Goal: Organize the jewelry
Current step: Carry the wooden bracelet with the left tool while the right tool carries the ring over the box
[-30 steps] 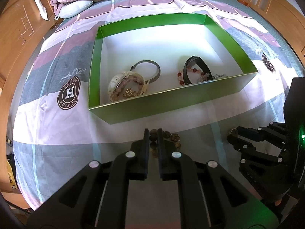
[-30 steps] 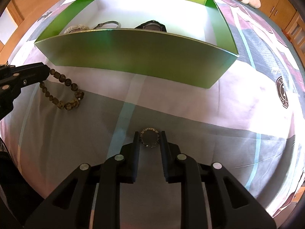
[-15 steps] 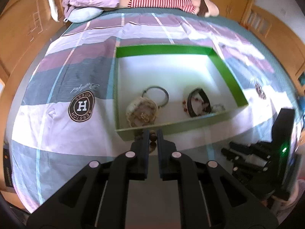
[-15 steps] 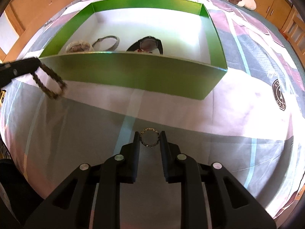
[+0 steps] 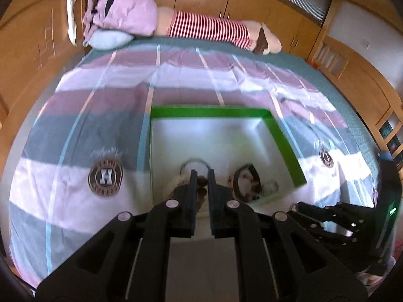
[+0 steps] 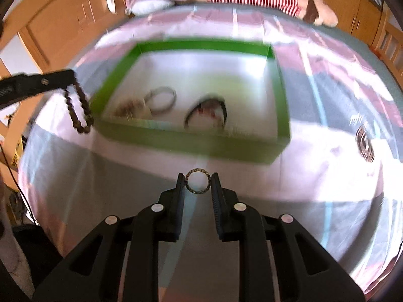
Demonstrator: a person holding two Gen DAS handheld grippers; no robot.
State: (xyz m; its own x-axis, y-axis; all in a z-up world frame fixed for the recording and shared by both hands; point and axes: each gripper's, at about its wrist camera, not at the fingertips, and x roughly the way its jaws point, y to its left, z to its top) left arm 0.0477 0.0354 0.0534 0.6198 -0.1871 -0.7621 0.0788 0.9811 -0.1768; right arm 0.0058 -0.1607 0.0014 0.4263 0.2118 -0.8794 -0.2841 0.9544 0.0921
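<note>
A green box [image 5: 287, 141] [image 6: 191, 143] with a white floor lies on the bed and holds several bracelets, among them a grey bangle [image 6: 162, 98] and a dark band [image 6: 206, 112]. My left gripper [image 5: 200, 177] is shut on a brown bead bracelet [image 5: 201, 181], which hangs in a loop in the right wrist view [image 6: 78, 110], above the box's near left corner. My right gripper [image 6: 197, 183] is shut on a small ring [image 6: 197, 183], raised above the sheet in front of the box. It shows in the left wrist view [image 5: 327, 216] at lower right.
The striped bedsheet [image 5: 75, 130] with round logo patches spreads around the box. A striped plush toy [image 5: 214, 29] and pillows [image 5: 110, 40] lie at the far end. Wooden cabinets [image 5: 352, 80] surround the bed.
Both grippers have risen. The left one has lifted the bead bracelet off the sheet and carried it over the box's near edge. The right one has lifted the ring.
</note>
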